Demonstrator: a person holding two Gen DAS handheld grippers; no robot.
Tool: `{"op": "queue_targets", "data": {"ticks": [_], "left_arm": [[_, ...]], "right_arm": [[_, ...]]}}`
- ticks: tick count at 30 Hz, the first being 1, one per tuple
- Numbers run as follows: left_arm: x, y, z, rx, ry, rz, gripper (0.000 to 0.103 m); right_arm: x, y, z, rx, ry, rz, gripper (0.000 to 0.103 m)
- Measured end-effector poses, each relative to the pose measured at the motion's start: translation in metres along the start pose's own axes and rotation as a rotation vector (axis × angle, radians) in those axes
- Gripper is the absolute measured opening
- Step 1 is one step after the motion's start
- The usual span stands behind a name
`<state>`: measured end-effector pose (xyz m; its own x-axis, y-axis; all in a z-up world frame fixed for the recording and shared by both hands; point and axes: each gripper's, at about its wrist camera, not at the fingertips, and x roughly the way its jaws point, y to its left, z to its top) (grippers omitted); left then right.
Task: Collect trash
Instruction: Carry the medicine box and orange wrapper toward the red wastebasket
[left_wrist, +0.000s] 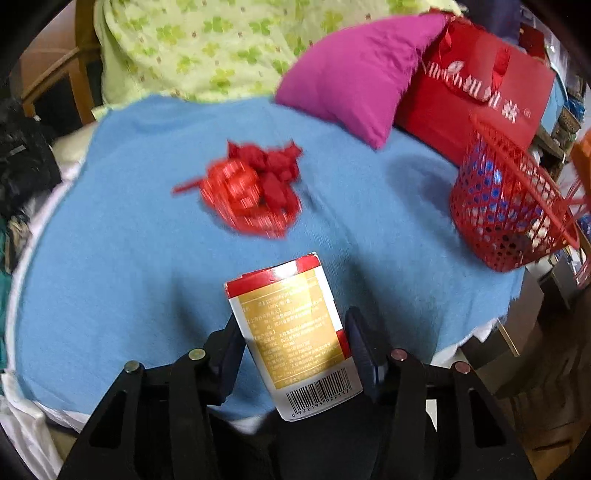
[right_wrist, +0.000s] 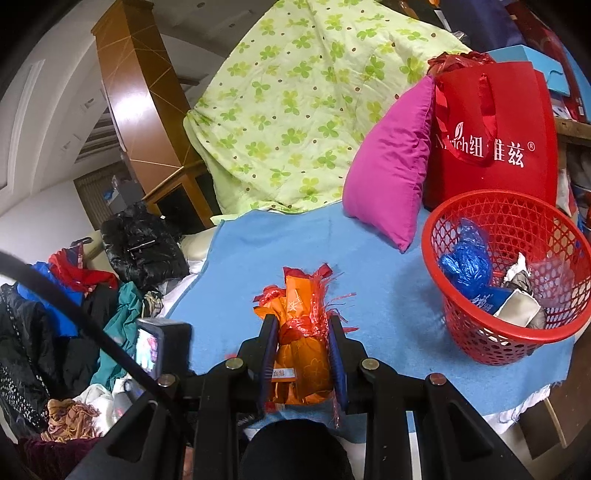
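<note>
My left gripper (left_wrist: 293, 328) is shut on a small gold, white and red carton (left_wrist: 295, 332) held above the blue cloth (left_wrist: 147, 258). A pile of red ribbon and crumpled red paper (left_wrist: 251, 188) lies on the cloth ahead of it. The red mesh basket (left_wrist: 509, 206) stands at the right; in the right wrist view the basket (right_wrist: 480, 332) holds blue plastic and several wrappers. My right gripper (right_wrist: 301, 325) is shut on an orange wrapper bundle tied with red ribbon (right_wrist: 301, 350), left of the basket.
A magenta pillow (right_wrist: 391, 173) and a red shopping bag (right_wrist: 491, 136) stand behind the basket. A green clover quilt (right_wrist: 295, 103) lies at the back. Clothes (right_wrist: 74, 314) are heaped at the left. The blue cloth's front edge (right_wrist: 517, 398) is near.
</note>
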<state>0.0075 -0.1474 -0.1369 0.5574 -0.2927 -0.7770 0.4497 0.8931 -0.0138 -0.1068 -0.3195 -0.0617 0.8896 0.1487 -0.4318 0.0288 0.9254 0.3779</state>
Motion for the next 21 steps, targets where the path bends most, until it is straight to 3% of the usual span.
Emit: {"op": "queue_targets", "data": {"ticks": [8,21], "left_arm": [[-0.050,0.006,0.022,-0.003,-0.152,0.066,0.055],[-0.078,-0.016,0.038,0.043,-0.227,0.073,0.056]], "right_arm": [[-0.001,0.009,0.000,-0.017,-0.005,0.015,0.028],[-0.015,-0.011,0.001,0.034,-0.039,0.014,0.028]]}}
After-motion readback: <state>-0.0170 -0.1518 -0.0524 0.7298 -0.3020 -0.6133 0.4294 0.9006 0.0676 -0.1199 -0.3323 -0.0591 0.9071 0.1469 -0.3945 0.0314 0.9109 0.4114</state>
